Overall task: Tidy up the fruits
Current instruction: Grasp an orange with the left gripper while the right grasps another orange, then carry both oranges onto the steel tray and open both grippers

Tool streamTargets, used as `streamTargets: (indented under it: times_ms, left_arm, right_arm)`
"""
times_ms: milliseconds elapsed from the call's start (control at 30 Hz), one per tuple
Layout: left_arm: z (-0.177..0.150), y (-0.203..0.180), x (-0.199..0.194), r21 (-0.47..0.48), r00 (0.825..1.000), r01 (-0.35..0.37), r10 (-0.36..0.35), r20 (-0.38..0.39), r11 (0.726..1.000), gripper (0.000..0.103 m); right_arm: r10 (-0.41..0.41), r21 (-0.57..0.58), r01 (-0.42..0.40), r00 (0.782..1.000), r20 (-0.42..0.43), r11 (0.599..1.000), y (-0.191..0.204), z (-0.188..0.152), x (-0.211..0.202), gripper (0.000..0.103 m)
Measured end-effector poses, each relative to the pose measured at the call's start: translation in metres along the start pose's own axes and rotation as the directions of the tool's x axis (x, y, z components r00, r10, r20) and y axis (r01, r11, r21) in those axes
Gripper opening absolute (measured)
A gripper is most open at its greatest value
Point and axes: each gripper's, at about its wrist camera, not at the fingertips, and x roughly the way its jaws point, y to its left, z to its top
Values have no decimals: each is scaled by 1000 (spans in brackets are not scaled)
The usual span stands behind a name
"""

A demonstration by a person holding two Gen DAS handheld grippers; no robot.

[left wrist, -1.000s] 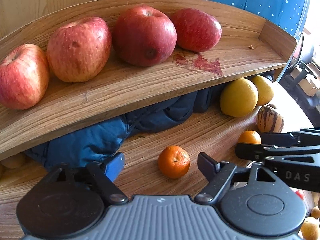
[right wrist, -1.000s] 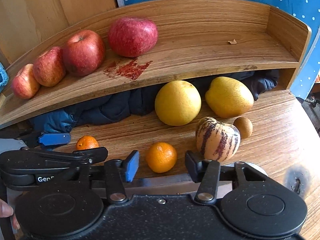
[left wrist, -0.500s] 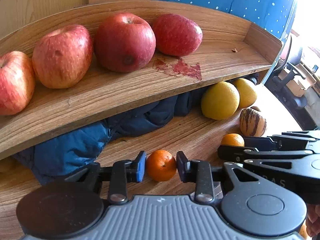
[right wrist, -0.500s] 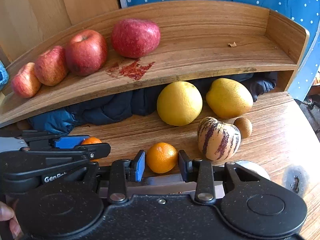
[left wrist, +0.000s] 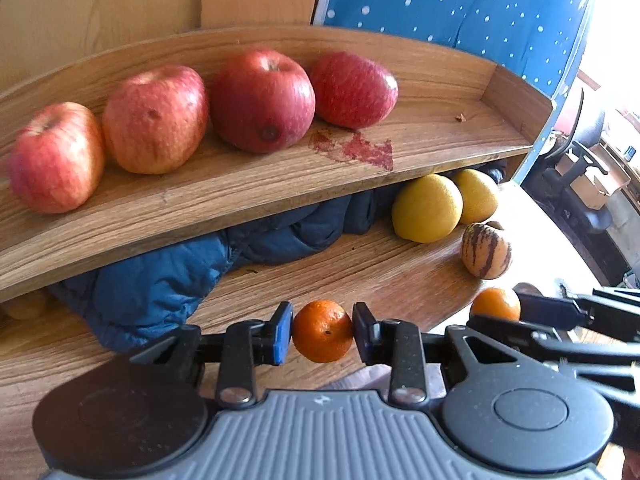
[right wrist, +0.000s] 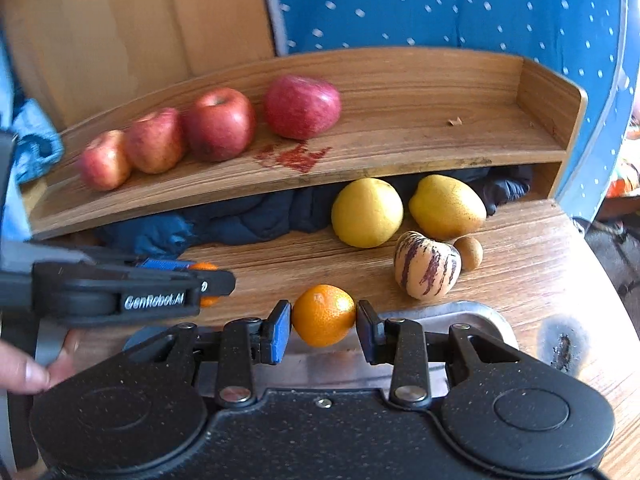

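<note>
The curved wooden shelf [left wrist: 280, 184] serves as the landmark. On its left part sits a row of four red apples [left wrist: 260, 100], side by side and close together; just right of the last apple a reddish stain [left wrist: 356, 148] marks the shelf board, and the right part of the shelf holds only a small brown crumb [right wrist: 454, 121]. Under the shelf a dark blue padded cloth [left wrist: 160, 280] is stuffed into the gap above the worktop [right wrist: 532, 248].

In front of the shelf's left half, the left gripper [left wrist: 322, 332] pinches a small mandarin [left wrist: 322, 331] between its blue pad and its black pad, both pressed against the fruit's sides. In front of the shelf's middle, the right gripper [right wrist: 323, 316] pinches a second mandarin [right wrist: 323, 315] in the same way, each pad touching the peel. Whether either fruit is off the worktop cannot be told.

Below the shelf's right half two large yellow fruits [right wrist: 366, 212] lie side by side at the shelf's front edge. Just in front of them lies a cream fruit with purple stripes [right wrist: 426, 266], with a small brown round fruit [right wrist: 469, 252] touching its right side. A metal tray [right wrist: 460, 316] lies on the worktop right behind the right gripper.
</note>
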Motion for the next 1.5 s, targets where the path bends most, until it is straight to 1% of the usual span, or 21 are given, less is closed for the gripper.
streamTargets:
  times_ms: [100,233,300,467,633,800,933,1133,1400,1500]
  left_arm:
    - [-6,-1,-12,-20,1000,-1,1,6,1000,35]
    - [-18,2,-26,-102,1000,24,-25,-6,995,35]
    - [-25,1,-31,-116,1000,22,-24,-18,993,35]
    - [-48,-9,-47,-103,999,18,-22,-40,995,35]
    - [-73,-22,-58,-106,997,24,-31,-69,994,35]
    - [-95,-31,-63,-114,995,27,-38,-96,993,35]
    - [-105,-35,-67,-117,994,25,-38,-106,993,35]
    - [-114,-38,-70,-124,991,20,-36,-129,992,35]
    - [-126,-42,-71,-121,987,8,-27,-156,993,35]
    - [-129,-43,-74,-124,988,1,-20,-151,992,36]
  right_arm:
    - [24,-29,-23,1000,20,999,4,-11,-14,37]
    - [74,-41,-73,997,38,996,8,-29,-34,37]
    - [98,-54,-95,994,44,994,11,-38,-45,37]
    - [147,-50,-145,988,41,988,15,-63,-69,37]
    - [161,-10,-160,987,16,987,13,-86,-82,37]
    - [175,-5,-175,985,-7,985,13,-103,-90,37]
    - [170,-7,-171,985,-41,985,13,-110,-91,37]
    - [125,-16,-126,989,-84,992,13,-119,-83,37]
    - [103,-40,-107,991,-88,993,14,-123,-81,38]
    - [104,-48,-108,991,-83,993,15,-123,-83,41]
